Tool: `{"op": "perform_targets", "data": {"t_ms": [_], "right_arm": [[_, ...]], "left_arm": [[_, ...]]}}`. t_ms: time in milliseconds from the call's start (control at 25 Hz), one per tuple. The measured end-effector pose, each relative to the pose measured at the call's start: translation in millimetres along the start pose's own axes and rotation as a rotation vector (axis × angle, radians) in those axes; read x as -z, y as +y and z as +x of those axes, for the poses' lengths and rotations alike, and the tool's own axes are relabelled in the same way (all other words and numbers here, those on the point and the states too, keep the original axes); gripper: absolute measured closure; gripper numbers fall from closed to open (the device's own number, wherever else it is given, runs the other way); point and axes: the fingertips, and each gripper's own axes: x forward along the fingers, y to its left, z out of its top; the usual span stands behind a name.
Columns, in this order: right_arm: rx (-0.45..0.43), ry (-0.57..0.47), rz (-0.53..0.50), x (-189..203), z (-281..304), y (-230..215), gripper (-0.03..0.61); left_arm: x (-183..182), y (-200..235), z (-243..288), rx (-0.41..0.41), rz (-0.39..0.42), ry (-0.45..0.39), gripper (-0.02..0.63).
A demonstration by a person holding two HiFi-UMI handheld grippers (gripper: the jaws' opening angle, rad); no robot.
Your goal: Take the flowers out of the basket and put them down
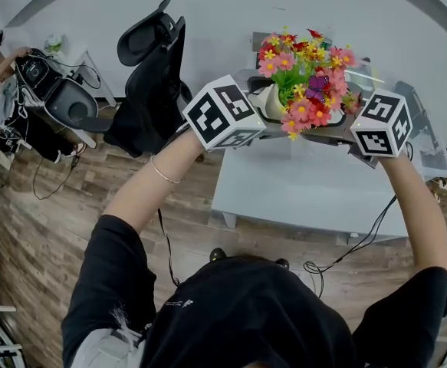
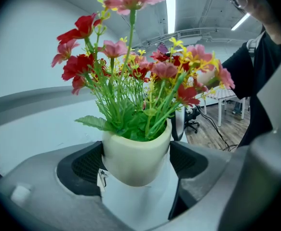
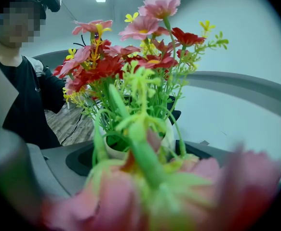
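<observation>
Blurred pink bloom [image 3: 130,196] fills right gripper [image 3: 139,154] lens. Right and left gripper [image 2: 136,170] both clenched on cream pot [image 2: 133,150], flowers [image 1: 307,75] aloft over table [image 1: 307,194]. Risk: uneven squeeze tilts pot, pot slips.

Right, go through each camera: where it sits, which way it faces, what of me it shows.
Head view: on the head, steeply down over the forearms at left gripper, right gripper, flowers, white table.
Left gripper view: rides the left gripper, looks along its jaws, shut on the pot; person's dark sleeve at right.
Right gripper view: rides the right gripper, jaws also on the pot behind blurred flowers; person's torso at left.
Shared: both gripper views see that pot, from opposite sides.
</observation>
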Motion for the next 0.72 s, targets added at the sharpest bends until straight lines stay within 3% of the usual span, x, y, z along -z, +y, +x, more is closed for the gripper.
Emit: {"op": "perform_targets", "data": {"t_ms": [360, 720], "right_arm": [[0.02, -0.006, 0.026, -14.4, 35.0, 13.9, 0.126], [0.04, -0.016, 0.024, -14.8, 27.8, 30.1, 0.126]], "left_arm": [[24.5, 9.3, -29.9, 0.029, 0.016, -0.007, 0.186], [21.9, -6.7, -37.3, 0.038, 0.025, -0.023, 0.186]]}}
